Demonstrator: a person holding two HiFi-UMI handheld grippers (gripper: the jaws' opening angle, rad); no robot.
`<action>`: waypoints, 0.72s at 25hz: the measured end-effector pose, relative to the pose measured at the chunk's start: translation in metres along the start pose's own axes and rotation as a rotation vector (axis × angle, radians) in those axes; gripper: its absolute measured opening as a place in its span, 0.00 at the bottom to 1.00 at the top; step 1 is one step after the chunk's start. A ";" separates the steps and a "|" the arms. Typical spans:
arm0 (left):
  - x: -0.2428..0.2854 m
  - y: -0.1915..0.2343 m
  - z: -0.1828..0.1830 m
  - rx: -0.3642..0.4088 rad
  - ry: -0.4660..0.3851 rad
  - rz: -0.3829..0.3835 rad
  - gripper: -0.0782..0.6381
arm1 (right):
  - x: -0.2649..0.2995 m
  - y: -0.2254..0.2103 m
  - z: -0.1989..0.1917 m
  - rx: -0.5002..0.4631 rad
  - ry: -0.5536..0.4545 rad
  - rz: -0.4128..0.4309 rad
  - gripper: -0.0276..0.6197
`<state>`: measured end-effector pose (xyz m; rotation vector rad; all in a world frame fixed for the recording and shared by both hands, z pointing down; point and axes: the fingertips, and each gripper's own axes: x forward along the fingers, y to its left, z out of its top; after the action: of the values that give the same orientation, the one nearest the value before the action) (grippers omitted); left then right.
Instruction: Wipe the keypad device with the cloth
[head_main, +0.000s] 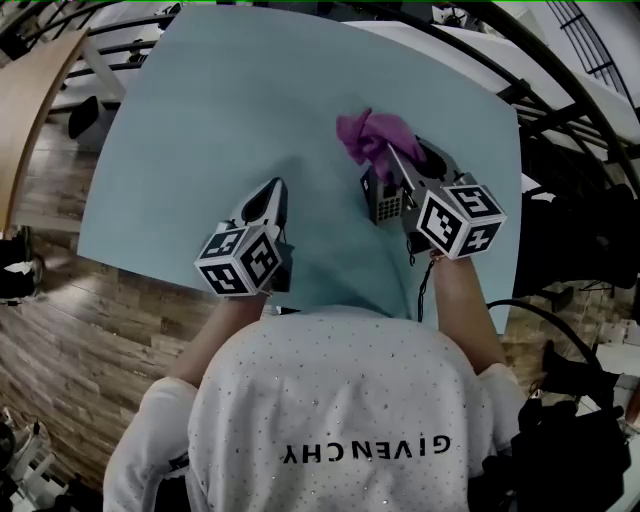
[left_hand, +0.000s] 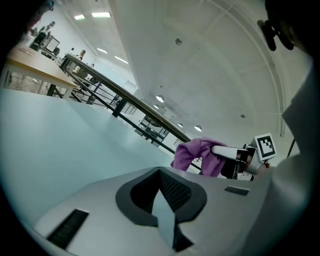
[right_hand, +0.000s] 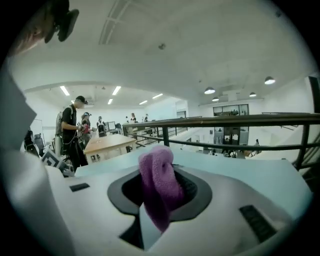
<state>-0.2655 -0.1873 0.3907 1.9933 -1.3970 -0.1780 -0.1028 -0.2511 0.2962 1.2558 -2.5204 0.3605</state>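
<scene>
Working at a pale blue table (head_main: 200, 120), with the small dark grey keypad device (head_main: 384, 203) standing on its right part and taken here as the fixed mark. Holding the right gripper (head_main: 392, 152) directly above the keypad device, slanted away from the person's body, with its marker cube on the near side of the device. Pinching a purple cloth (head_main: 370, 132) in that gripper: in the right gripper view, jaws clamped on a fold of the cloth (right_hand: 159, 182), with the fabric bulging up out of the grip. Bunched, in the head view, just past the far edge of the keypad device and raised in the grip; cannot tell from above whether touching the device's top or hanging clear of it. Holding the left gripper (head_main: 272, 192) well to the left of the keypad device, apart from it, low over bare table and pointing away from the person. In the left gripper view, jaws of the left gripper (left_hand: 162, 207) pressed together with nothing between them, and the cloth (left_hand: 196, 155) in sight off to the right, lifted above the table. Farther left of the keypad device, past the table's edge, wooden floor (head_main: 60, 330). On the near side of the device, at the bottom of the head view, a white speckled shirt (head_main: 340, 400) on the person.
</scene>
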 end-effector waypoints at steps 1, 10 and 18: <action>-0.003 0.006 0.001 -0.011 -0.006 0.009 0.12 | 0.001 -0.004 0.003 0.007 -0.016 -0.008 0.19; -0.009 0.022 0.003 -0.025 -0.017 0.036 0.12 | 0.019 -0.020 -0.095 -0.004 0.296 -0.034 0.19; -0.011 0.008 0.002 -0.011 -0.036 0.061 0.12 | 0.000 -0.070 -0.100 0.188 0.260 -0.104 0.19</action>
<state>-0.2776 -0.1800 0.3911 1.9447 -1.4743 -0.1954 -0.0307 -0.2571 0.3947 1.3069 -2.2349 0.7018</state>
